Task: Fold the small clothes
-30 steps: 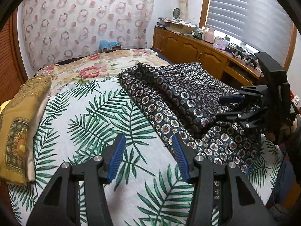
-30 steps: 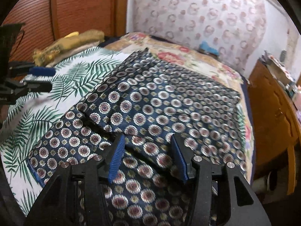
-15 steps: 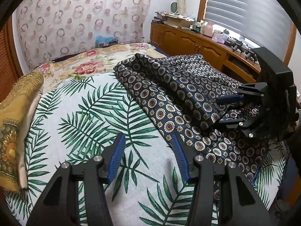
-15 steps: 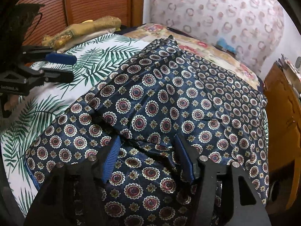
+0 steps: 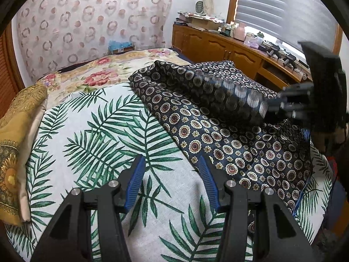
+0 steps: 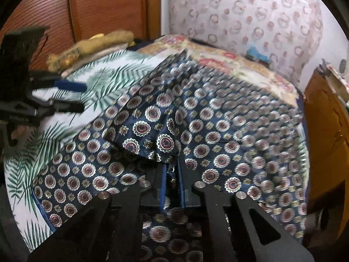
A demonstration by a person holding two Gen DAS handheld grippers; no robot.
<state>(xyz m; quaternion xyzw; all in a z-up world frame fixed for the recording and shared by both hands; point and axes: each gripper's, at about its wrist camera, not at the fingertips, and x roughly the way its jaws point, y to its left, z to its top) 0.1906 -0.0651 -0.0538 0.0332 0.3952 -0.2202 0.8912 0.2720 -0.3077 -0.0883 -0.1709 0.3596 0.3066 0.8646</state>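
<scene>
Right tool [image 6: 172, 174] is pinched onto a fold of the navy medallion-print garment [image 6: 152, 131], fabric bunched between its blue pads and lifted off the bed (blur in both views, so it looks mid-swing).

Left tool [image 5: 172, 181] is spread wide, gripping nothing, hovering over bare palm-leaf bedspread [image 5: 87, 131] just beside the garment's near-left edge.

Key relation: the garment lies to the right of the left tool and runs long from the bed's near edge toward the far floral quilt [image 5: 98, 76]. The raised flap hangs from the right tool [image 5: 290, 107], so the right hand is the nearer one and the fold likely goes across toward the left.

Surface is soft bedding. Mustard pillow [image 5: 13, 142] at the left edge, wooden cabinets [image 5: 218, 45] under the window blinds.
</scene>
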